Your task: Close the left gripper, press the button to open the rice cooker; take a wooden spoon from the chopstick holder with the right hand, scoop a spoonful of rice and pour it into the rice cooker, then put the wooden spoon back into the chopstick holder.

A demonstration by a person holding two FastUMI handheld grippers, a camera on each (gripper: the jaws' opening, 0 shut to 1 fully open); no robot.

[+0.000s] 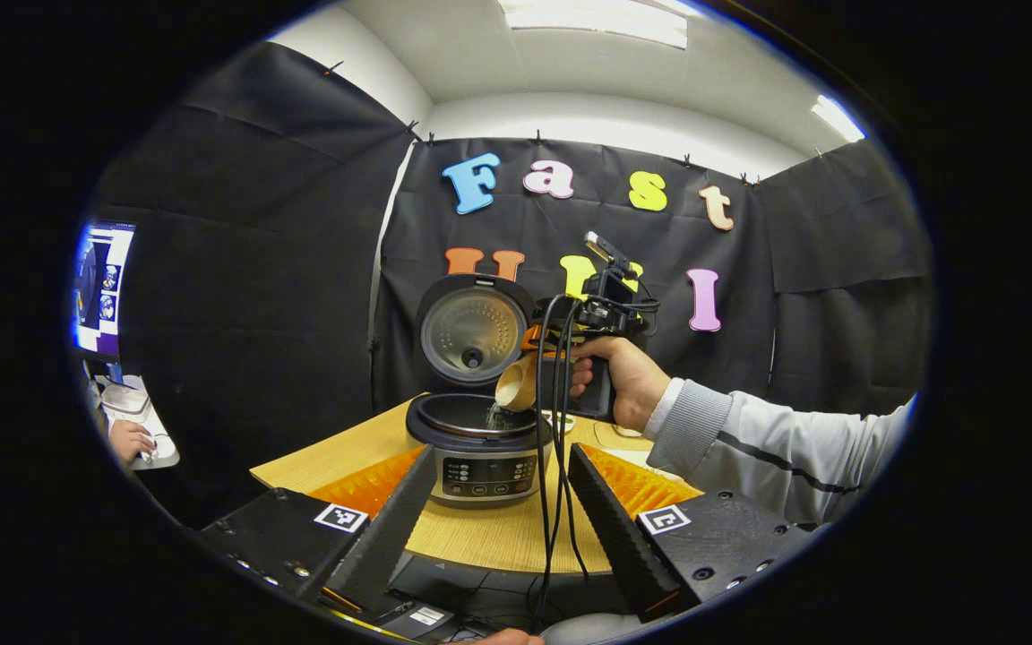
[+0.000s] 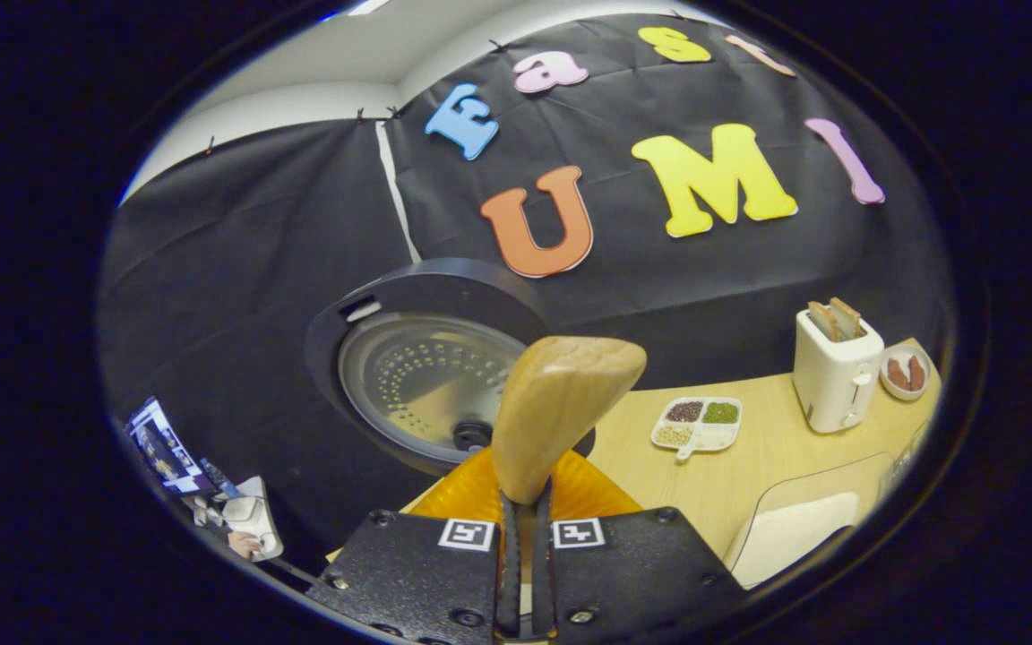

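Rice cooker (image 1: 478,448), a round silver-and-black one with a button panel on its front, sits dead centre in the left gripper view on a pale wood-grain table (image 1: 498,537). Its lid (image 1: 473,333) stands upright behind the pot, showing a dull metal inner plate with rings of little holes. A light wooden spoon (image 1: 517,383) is tipped over the pot's right rim, and a thin stream of rice grains (image 1: 494,416) drops off it; the inside of the pot is too dark to make out. The spoon's handle is hidden behind black cables and the right gripper (image 1: 561,354), which a hand (image 1: 621,381) in a grey-white sleeve holds from the right side of the frame. At the bottom, the left gripper (image 1: 491,502) has its ridged fingers spread wide with nothing between them.

In the right gripper view, the right gripper (image 2: 524,511) at the bottom centre has its fingers pinched tight on the spoon's neck. The smooth rounded back of the spoon bowl (image 2: 556,403) rises mid-frame and blocks the pot. The lid (image 2: 422,367) is centre left. On the right are a white divided tray of grains (image 2: 697,423), a white toaster (image 2: 834,367) with two slices, and a small bowl (image 2: 906,372) near the edge, contents hard to tell.
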